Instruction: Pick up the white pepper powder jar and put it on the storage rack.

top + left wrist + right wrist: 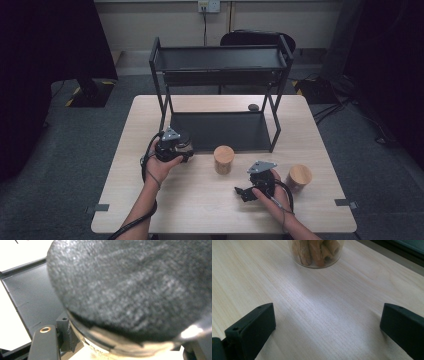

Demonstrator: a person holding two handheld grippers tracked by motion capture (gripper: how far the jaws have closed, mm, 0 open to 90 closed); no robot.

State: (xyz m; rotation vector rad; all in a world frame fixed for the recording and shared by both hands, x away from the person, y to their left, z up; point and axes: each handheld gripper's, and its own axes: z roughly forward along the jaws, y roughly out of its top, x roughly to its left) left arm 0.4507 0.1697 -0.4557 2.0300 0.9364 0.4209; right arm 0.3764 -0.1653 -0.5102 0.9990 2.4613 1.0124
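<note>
A dark-topped jar [130, 290] is pinched by the left gripper [175, 145] at the rack [220, 131], while the right gripper [328, 322] is held spread over the table [317, 310].

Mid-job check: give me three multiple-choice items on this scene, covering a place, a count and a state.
1. Where does the left tool hold its jar?
A. on the rack's top shelf
B. at the front left corner of the rack's bottom shelf
C. on the floor
2. How many wooden-lidded jars stand free on the table?
A. two
B. four
C. none
3. The right tool's jaws are:
A. shut on a lid
B. open, nothing between
C. shut on a jar

Answers:
1. B: the high view shows it there.
2. A: one mid-table, one at the right.
3. B: bare tabletop lies between the jaws.
</note>
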